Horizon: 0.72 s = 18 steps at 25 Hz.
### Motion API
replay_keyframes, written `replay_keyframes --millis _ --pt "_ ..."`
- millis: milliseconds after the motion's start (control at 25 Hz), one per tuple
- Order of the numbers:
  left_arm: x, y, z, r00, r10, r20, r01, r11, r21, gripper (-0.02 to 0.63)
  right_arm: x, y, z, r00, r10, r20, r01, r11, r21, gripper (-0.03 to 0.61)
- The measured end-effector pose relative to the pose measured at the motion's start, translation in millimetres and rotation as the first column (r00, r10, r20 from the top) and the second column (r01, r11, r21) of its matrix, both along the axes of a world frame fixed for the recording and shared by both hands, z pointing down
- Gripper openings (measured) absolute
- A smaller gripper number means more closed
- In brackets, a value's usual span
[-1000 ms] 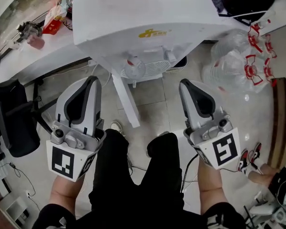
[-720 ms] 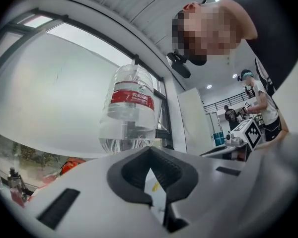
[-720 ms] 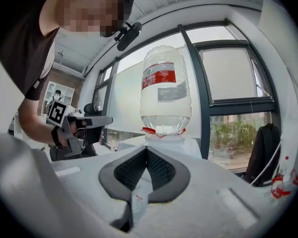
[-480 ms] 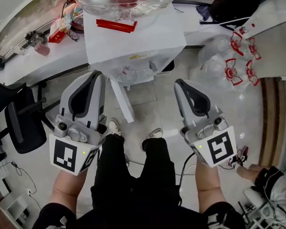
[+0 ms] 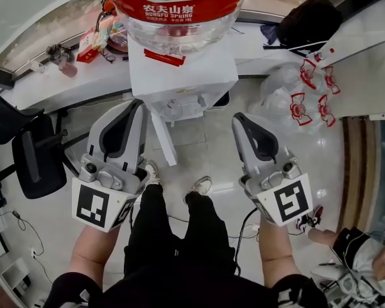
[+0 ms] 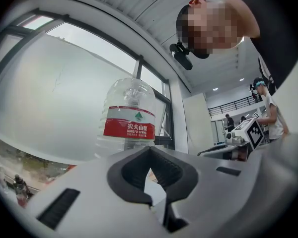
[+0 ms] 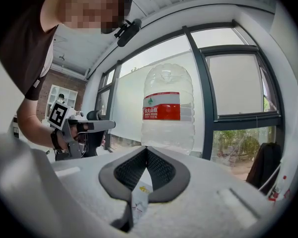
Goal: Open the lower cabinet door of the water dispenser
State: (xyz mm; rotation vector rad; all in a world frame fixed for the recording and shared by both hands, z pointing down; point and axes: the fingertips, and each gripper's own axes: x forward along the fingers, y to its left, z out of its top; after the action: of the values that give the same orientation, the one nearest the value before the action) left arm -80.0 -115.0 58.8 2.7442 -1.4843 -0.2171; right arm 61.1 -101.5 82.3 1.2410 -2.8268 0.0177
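Facing: the person stands before the water dispenser, its white body at the top middle of the head view.
Bottle: a clear water bottle with a red label sits on top of the dispenser. Both gripper views look level at it.
Lower cabinet door: a narrow white panel juts from the dispenser's foot toward the person. I take it for the door seen edge-on, already swung out, its long axis upright.
Key relation: the door lies ahead of and well below both grippers, between them. In the head view it is just beside the left one, so the left hand looks nearer.
Left gripper: jaws together, nothing between them.
Right gripper: jaws together and empty too.
Change: a second ago the dispenser's top filled the upper head view and the bottle was out of sight. Now the bottle shows, the dispenser looks smaller and the floor wider, so the person appears to have straightened up and lifted both grippers.
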Motion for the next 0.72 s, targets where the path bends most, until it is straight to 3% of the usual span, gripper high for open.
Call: replay_keyframes --millis 160,320,480,720 --pt "2.6 2.1 -29.8 1.0 -0.003 0.013 0.002 1.0 0.028 0.009 3.6 4.9 -30.6 1.0 -0.002 -0.008 0.002 1.0 0.015 0.003" --pt "5.5 4.7 -45.8 1.0 0.003 0.003 -0.003 1.0 -0.005 0.009 7.5 9.6 -55.8 0.999 -0.016 -0.033 0.017 0.999 0.033 0.003" --pt "6.3 5.7 -68.0 1.0 -0.006 -0.002 0.006 1.0 0.009 0.009 14.9 12.0 -72.2 0.996 -0.008 -0.083 0.01 0.999 0.031 0.003" --pt "2.1 6.3 -102.8 1.0 -0.025 -0.004 0.025 0.999 0.036 0.009 21.7 11.0 -106.5 0.997 0.034 -0.069 -0.031 0.999 0.041 0.003"
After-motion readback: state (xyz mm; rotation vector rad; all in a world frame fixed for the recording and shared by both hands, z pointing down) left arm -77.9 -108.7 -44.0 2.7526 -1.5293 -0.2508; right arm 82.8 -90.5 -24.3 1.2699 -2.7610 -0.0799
